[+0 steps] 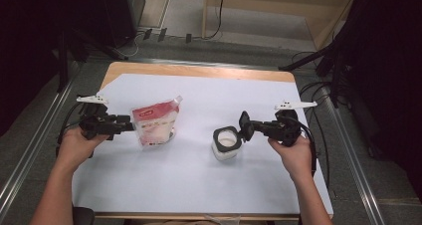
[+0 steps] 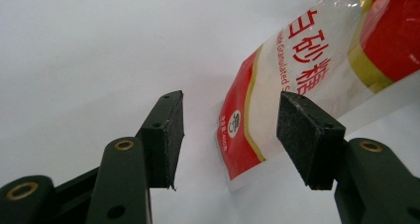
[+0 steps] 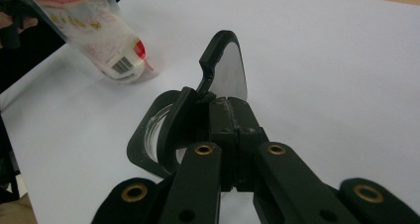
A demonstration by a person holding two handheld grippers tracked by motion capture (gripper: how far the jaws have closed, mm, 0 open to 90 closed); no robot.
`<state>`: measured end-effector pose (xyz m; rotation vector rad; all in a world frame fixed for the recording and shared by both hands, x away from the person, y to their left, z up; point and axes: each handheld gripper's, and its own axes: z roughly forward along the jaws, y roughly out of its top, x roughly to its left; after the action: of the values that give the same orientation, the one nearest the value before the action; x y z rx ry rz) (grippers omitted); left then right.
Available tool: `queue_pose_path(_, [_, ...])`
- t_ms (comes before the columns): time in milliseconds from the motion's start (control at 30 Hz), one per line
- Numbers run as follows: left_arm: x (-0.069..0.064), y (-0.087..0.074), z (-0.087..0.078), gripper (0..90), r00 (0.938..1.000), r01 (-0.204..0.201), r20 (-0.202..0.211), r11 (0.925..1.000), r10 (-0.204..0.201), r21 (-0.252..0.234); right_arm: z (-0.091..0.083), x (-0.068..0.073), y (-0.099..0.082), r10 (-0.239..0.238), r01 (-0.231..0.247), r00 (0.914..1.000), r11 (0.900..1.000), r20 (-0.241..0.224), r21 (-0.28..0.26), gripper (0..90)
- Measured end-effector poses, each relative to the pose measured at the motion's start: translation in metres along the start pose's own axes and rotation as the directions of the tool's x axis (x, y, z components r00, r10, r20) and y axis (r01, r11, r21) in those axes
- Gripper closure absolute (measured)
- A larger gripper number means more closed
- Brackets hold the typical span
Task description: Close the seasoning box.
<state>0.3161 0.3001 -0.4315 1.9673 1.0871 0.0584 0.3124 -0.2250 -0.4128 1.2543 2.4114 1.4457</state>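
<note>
On a bench [image 1: 199, 85] covered by a white sheet, the right gripper [image 1: 247, 127] has its jaws pressed together on the hinge of a black flip lid [image 3: 225, 68], which stands raised just beyond its tips. Directly below and beside those tips sits the small clear jar [image 1: 226, 144] with its black rim, holding something white. Farther off to that gripper's left, a red-and-white sugar pouch [image 1: 155, 124] stands tilted on the sheet. The left gripper [image 1: 130, 125] reaches that pouch from the other side, its jaws apart around the bag's lower corner; the right pad [image 2: 302, 135] sits right against the bag, while the left pad [image 2: 171, 135] stands clear of it.
</note>
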Motion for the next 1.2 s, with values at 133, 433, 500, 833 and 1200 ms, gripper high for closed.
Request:
queue_pose_path(133, [0.001, 0.000, -0.001, 44.6, 1.0000, 0.005, -0.006, 1.0000, -0.005, 0.002, 0.001, 0.002, 0.000, 0.006, -0.006, 1.0000, 1.0000, -0.005, 0.004, 90.0])
queue_pose_path(433, [0.002, 0.000, -0.001, 44.4, 1.0000, 0.002, -0.006, 1.0000, -0.002, 0.003, 0.006, 0.006, -0.001, -0.011, 0.011, 0.9998, 0.9999, -0.014, 0.012, 90.0])
queue_pose_path(500, [0.001, 0.000, -0.001, 44.6, 1.0000, 0.002, -0.008, 1.0000, -0.002, 0.003, 0.007, 0.007, -0.001, -0.013, 0.013, 0.9998, 0.9998, -0.014, 0.017, 90.0])
queue_pose_path(833, [0.002, 0.000, -0.002, 44.1, 0.9999, 0.010, -0.008, 0.9999, -0.010, 0.003, 0.011, 0.012, 0.000, -0.022, 0.022, 0.9995, 0.9995, -0.025, 0.022, 90.0])
queue_pose_path(1200, [0.002, -0.001, -0.001, 43.7, 0.9999, 0.015, -0.003, 0.9999, -0.015, 0.006, 0.019, 0.018, -0.002, -0.041, 0.042, 0.9984, 0.9984, -0.039, 0.037, 90.0])
